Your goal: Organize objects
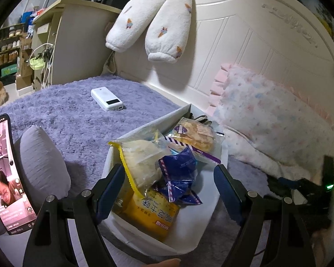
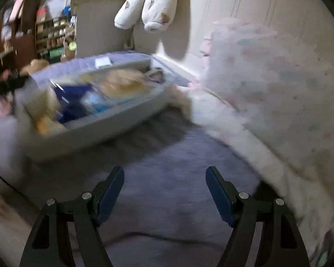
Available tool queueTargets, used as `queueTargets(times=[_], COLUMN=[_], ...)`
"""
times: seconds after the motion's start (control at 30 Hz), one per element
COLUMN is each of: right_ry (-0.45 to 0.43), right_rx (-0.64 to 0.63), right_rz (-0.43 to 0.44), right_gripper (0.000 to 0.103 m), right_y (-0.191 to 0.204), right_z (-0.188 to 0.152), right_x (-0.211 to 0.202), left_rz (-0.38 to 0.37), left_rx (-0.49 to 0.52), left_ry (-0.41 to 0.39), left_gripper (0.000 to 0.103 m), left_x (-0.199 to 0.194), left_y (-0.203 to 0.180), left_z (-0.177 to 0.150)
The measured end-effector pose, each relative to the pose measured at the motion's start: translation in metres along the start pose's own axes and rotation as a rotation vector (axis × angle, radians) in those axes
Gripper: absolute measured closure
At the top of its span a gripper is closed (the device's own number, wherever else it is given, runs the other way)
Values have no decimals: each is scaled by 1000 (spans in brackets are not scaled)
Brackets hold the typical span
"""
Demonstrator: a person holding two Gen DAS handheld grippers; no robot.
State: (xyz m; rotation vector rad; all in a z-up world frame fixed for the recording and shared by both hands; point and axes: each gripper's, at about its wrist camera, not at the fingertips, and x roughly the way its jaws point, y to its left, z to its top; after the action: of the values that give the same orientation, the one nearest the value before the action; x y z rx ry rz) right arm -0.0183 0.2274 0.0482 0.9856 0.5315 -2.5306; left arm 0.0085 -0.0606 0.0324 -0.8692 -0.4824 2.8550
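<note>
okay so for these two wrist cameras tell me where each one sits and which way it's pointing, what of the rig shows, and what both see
Left wrist: on the left gripper, angled down into the white bin of snack packets; its open fingers flank the packets.
Right wrist: on the right gripper, angled down at the purple blanket; open, empty fingers show; picture blurred.
Shared: bin, blanket, floral pillow, white power bank, headboard.

One bin [image 1: 113,155], four snack packets [image 1: 142,162], one power bank [image 1: 106,99].
</note>
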Motion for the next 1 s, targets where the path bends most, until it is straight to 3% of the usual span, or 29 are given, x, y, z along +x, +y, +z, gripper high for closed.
queueTargets(times=[0.07, 0.17, 0.23, 0.3, 0.4, 0.47, 0.6, 0.77, 1.0], right_ry=[57, 290, 249, 234, 94, 87, 79, 99, 103], right_rx=[23, -1, 33, 77, 83, 90, 100, 9, 27], right_rz=[36, 3, 79, 247, 400, 434, 449, 341, 362], right_gripper=[31, 32, 23, 0, 0, 0, 0, 0, 0], right_y=[-15, -25, -38, -63, -85, -91, -94, -74, -79], right_z=[-10, -33, -43, -54, -76, -77, -79, -74, -75], right_x=[28, 76, 77, 83, 76, 75, 74, 70, 73], left_rz=[12, 20, 17, 18, 26, 31, 38, 49, 50], left_rx=[10, 28, 35, 41, 46, 39, 26, 37, 31], left_ry=[8, 21, 24, 16, 3, 4, 6, 5, 9], left_gripper=[22, 22, 22, 22, 22, 22, 22, 22, 22], left_x=[3, 7, 7, 6, 4, 5, 5, 6, 6], left_y=[-2, -6, -8, -10, -11, -9, -6, -7, -5], left_z=[-2, -5, -6, -7, -6, -6, -4, -4, -4])
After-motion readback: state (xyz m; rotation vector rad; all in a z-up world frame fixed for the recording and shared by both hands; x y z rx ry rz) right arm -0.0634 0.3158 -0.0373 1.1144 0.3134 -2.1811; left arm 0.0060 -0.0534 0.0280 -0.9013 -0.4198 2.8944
